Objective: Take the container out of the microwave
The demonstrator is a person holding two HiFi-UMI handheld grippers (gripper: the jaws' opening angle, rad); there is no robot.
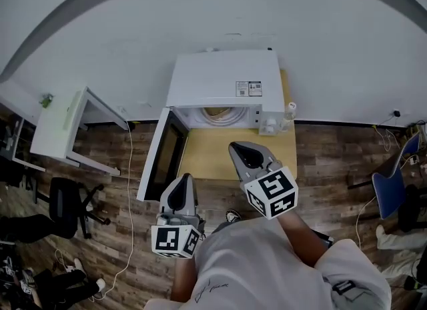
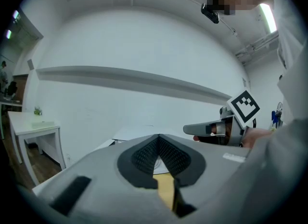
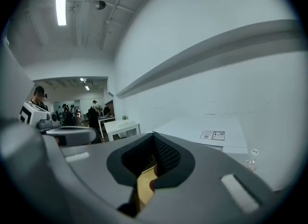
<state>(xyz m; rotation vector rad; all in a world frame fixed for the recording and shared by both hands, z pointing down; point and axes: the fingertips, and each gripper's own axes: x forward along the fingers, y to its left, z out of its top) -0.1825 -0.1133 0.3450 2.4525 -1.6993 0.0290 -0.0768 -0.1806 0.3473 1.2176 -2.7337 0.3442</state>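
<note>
A white microwave (image 1: pixel 223 82) stands on a wooden table (image 1: pixel 220 155) with its door (image 1: pixel 163 152) swung open to the left. Inside the cavity I see the rim of a round pale container (image 1: pixel 217 114); most of it is hidden by the microwave's top. My left gripper (image 1: pixel 185 179) hovers at the table's front left, near the door's edge, jaws together and empty. My right gripper (image 1: pixel 234 147) is over the table in front of the opening, also shut and empty. In the gripper views both point toward the microwave (image 2: pixel 134 134) (image 3: pixel 211 126), which their own bodies mostly hide.
A small clear bottle (image 1: pixel 290 111) stands on the table beside the microwave's right side. A white desk (image 1: pixel 63 125) and a black office chair (image 1: pixel 67 205) are at the left, a blue chair (image 1: pixel 393 179) at the right. A cable (image 1: pixel 128 235) trails over the floor.
</note>
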